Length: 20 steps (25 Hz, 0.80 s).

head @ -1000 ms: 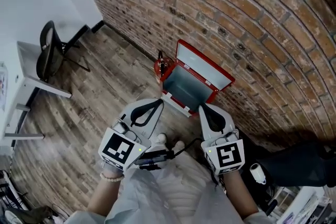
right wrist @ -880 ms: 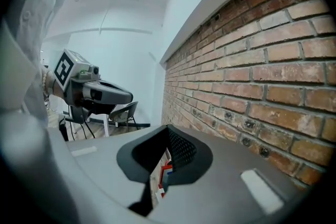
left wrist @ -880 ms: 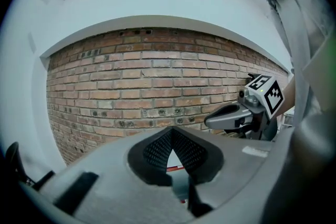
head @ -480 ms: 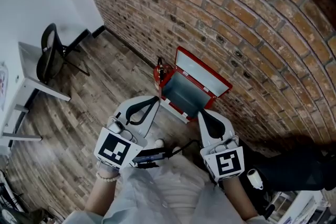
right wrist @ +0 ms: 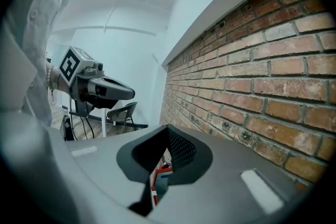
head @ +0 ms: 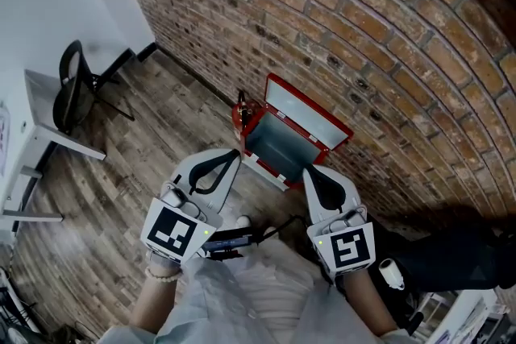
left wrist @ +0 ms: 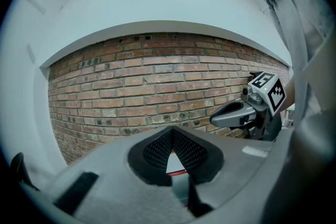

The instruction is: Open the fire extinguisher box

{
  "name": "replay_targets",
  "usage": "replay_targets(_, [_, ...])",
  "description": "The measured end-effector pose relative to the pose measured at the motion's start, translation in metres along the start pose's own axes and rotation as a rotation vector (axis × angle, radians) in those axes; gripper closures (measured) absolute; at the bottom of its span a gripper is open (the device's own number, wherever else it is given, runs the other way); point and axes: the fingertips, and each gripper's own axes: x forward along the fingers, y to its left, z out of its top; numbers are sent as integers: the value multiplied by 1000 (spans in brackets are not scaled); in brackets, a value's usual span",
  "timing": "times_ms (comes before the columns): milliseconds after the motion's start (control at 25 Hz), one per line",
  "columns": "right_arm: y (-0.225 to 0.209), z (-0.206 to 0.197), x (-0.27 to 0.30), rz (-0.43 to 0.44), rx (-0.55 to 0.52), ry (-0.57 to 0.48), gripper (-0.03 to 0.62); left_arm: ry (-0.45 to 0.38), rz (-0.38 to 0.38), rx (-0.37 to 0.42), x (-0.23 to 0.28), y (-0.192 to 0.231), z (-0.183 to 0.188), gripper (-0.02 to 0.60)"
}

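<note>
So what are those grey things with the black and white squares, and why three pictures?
A person holds a grey pinching tool in each hand: the left tool and the right tool. The squares are marker cubes on them. One picture comes from a camera on the person's head, looking down. The other two come from cameras riding on the tools. On the wooden plank floor, against the red brick wall, stands a red metal box with its lid up. Both tools are shut and hold nothing.

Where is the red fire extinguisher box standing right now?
In the head view, the fire extinguisher box stands open on the wooden floor against the brick wall, near the centre, just beyond the left gripper and right gripper.
</note>
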Motion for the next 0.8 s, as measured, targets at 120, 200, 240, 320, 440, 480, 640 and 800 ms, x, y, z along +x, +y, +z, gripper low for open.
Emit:
replay_targets(120, [-1, 0, 1, -4, -3, -3, 589, 4, -1, -2, 1, 0, -2, 583])
replay_targets(200, [-2, 0, 1, -7, 1, 1, 588, 16, 3, -5, 2, 0, -4, 583])
replay_targets(240, [-2, 0, 2, -8, 3, 1, 589, 19, 5, -4, 3, 1, -4, 583])
replay_targets(320, [-4, 0, 2, -12, 4, 2, 589, 17, 7, -5, 4, 2, -3, 583])
replay_targets(440, [-6, -2, 2, -19, 6, 8, 589, 15, 9, -14, 5, 3, -2, 583])
replay_targets(480, [-7, -2, 2, -20, 5, 9, 589, 15, 10, -15, 5, 3, -2, 583])
replay_targets(640, [-10, -2, 3, -21, -3, 14, 589, 15, 10, -17, 7, 4, -2, 583])
replay_targets(800, [-12, -3, 4, -21, 2, 17, 589, 13, 13, -21, 9, 4, -2, 583])
